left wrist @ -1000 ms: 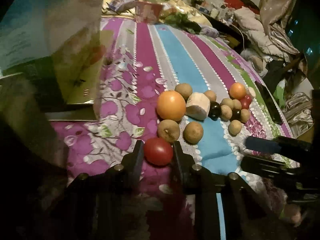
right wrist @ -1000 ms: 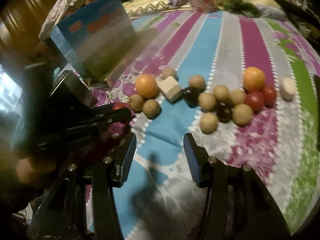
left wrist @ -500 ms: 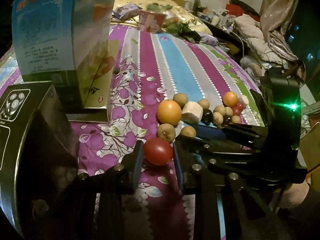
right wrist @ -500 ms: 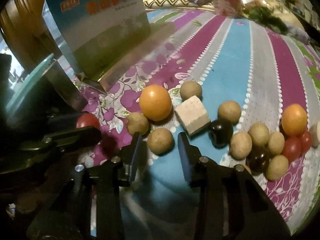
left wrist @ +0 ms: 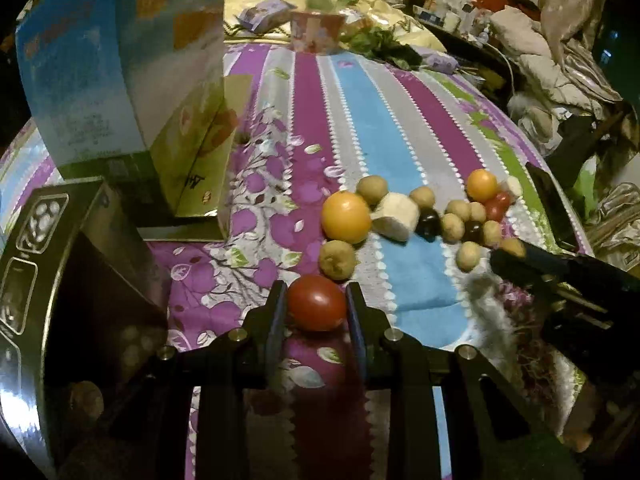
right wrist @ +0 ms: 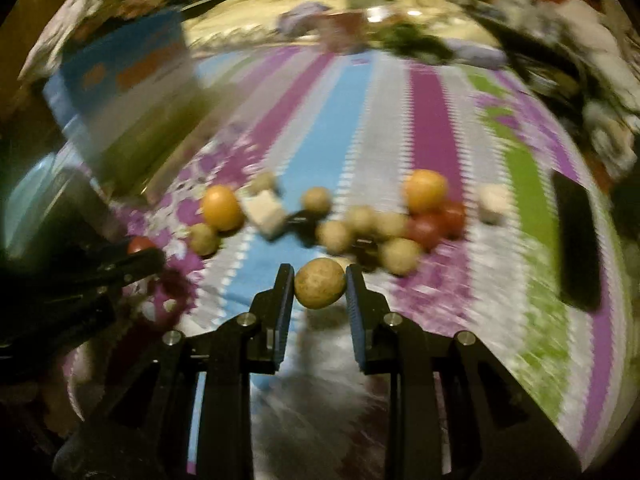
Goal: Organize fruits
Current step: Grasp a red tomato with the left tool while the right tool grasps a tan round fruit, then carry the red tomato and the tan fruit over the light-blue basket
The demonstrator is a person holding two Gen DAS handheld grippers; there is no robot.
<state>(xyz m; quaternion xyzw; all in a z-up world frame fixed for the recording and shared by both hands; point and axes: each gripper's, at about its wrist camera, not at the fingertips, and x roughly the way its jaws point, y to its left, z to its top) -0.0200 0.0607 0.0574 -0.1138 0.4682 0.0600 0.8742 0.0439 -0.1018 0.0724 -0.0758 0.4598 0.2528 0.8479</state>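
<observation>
Tomato clamped between left gripper fingers

Striped bedspread, purple, blue, grey and green bands, runs ahead of the fingers. Tall blue-and-green printed carton stands far left of the fingers; glossy black box with white icons sits nearer, left. Flat black phone-like slab lies right of the fingers.

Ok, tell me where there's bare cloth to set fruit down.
Free: the striped cloth beyond the fruit cluster, up to the pink box; also the blue stripe between the brown fruit and the right claw. Crowded: the cluster itself, and the left side by the blue carton.
</observation>
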